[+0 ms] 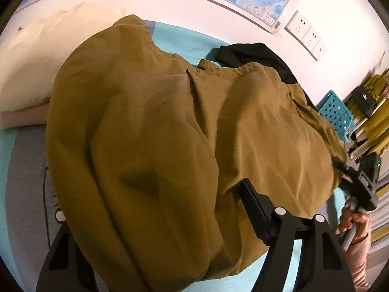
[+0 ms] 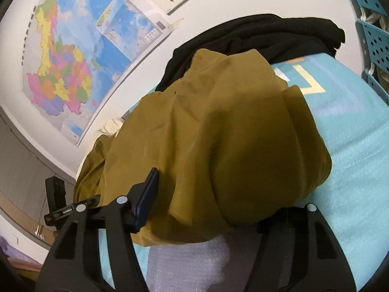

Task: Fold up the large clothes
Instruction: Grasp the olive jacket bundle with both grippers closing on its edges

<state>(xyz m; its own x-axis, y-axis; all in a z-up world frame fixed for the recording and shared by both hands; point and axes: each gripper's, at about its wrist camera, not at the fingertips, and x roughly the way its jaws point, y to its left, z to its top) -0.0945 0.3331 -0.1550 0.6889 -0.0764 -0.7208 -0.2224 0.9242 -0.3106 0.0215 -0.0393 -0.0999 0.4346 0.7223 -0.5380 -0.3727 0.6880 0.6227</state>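
Observation:
A large mustard-brown garment lies in thick rumpled folds on the teal bed sheet. My left gripper is at its near end with jaws wide. The right finger rests against the cloth and the left finger is buried under it. My right gripper straddles the other end of the garment. Its left finger sits beside the cloth and the right finger is hidden beneath the fold. Neither pair of pads visibly pinches the fabric. In the left wrist view a hand holds the right gripper at the far right edge.
A black garment lies heaped at the wall end of the bed, touching the brown one. A white pillow lies at the left. Teal perforated baskets stand off the bed's right side. A map and sockets are on the wall.

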